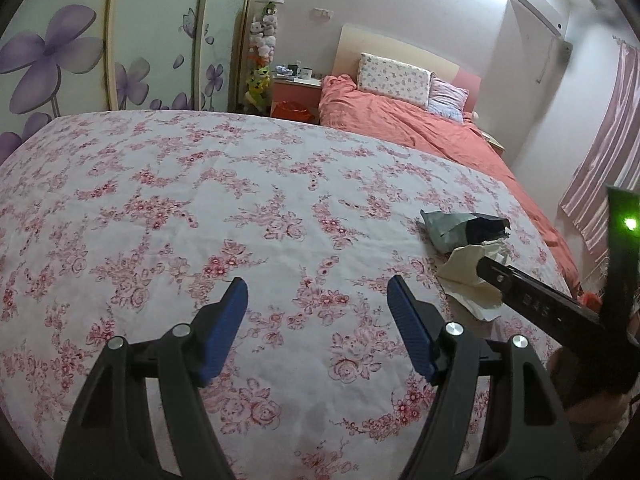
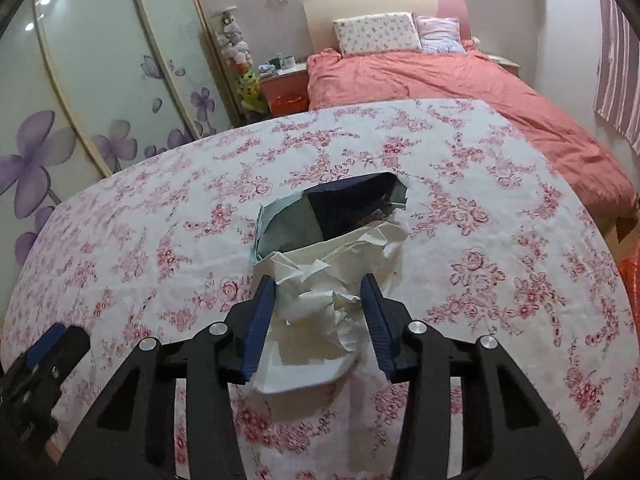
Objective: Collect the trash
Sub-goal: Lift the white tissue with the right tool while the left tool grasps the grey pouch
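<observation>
You see a floral cloth (image 1: 200,208) spread in front, a bed (image 1: 420,136) with two pillows (image 1: 394,78) behind it, a nightstand (image 1: 296,90) holding mugs (image 1: 306,73), stacked plush toys (image 1: 262,52), flower-printed wardrobe doors (image 1: 120,40) and a striped curtain (image 1: 604,152).

Both cameras sit on the grippers, looking down and forward over the flowery cloth (image 1: 168,208) toward the bed (image 2: 460,80). The right one is close above the paper (image 2: 320,312)
</observation>
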`<act>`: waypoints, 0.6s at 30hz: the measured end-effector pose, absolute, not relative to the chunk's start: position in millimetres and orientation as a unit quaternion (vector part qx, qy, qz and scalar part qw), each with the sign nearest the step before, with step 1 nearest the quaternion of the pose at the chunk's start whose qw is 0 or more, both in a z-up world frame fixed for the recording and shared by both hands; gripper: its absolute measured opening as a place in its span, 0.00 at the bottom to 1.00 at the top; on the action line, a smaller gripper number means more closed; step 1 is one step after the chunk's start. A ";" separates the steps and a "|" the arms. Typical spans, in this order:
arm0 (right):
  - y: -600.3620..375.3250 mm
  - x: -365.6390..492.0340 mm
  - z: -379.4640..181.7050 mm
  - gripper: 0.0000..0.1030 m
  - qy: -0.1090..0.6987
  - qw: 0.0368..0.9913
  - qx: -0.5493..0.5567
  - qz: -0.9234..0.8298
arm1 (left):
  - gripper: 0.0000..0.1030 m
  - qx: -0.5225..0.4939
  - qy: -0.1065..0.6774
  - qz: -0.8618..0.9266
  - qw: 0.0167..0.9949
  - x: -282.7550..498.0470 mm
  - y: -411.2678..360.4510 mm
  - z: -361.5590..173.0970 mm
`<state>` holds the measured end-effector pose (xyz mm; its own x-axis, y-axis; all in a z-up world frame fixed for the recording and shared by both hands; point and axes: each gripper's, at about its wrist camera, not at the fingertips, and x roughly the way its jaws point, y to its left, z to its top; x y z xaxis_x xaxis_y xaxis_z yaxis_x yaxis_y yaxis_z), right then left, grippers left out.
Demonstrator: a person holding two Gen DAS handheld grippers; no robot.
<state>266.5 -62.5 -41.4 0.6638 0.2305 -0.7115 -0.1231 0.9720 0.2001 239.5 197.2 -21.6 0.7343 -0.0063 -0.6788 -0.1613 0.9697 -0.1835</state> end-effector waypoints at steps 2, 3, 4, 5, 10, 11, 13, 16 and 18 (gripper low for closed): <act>-70.5 260.9 -40.1 0.42 0.395 0.911 0.073 0.096 | 0.69 -0.117 0.365 0.038 0.923 242.6 193.5 -23.1; -75.3 258.6 -39.5 0.42 0.393 0.911 0.077 0.095 | 0.69 -0.118 0.366 0.034 0.922 244.9 189.9 -23.9; -78.8 257.1 -38.8 0.42 0.391 0.912 0.079 0.094 | 0.71 -0.118 0.367 0.032 0.922 246.7 187.3 -24.6; -86.0 252.9 -37.7 0.42 0.388 0.914 0.082 0.089 | 0.72 -0.117 0.368 0.030 0.922 248.4 184.0 -24.8; -120.7 241.3 -34.3 0.42 0.376 0.921 0.094 0.050 | 0.79 -0.104 0.367 0.006 0.924 266.2 155.5 -24.0; -129.3 240.2 -34.3 0.42 0.374 0.921 0.100 0.043 | 0.81 -0.099 0.366 -0.001 0.925 272.9 146.7 -23.2; -141.2 239.9 -35.2 0.42 0.374 0.920 0.111 0.036 | 0.84 -0.088 0.363 -0.010 0.928 285.2 132.7 -22.1; -156.6 239.1 -37.1 0.42 0.375 0.918 0.122 0.033 | 0.89 -0.070 0.359 -0.029 0.930 310.2 110.1 -22.5; -162.2 239.7 -38.7 0.42 0.376 0.918 0.123 0.034 | 0.90 -0.054 0.359 -0.036 0.931 327.3 97.5 -24.5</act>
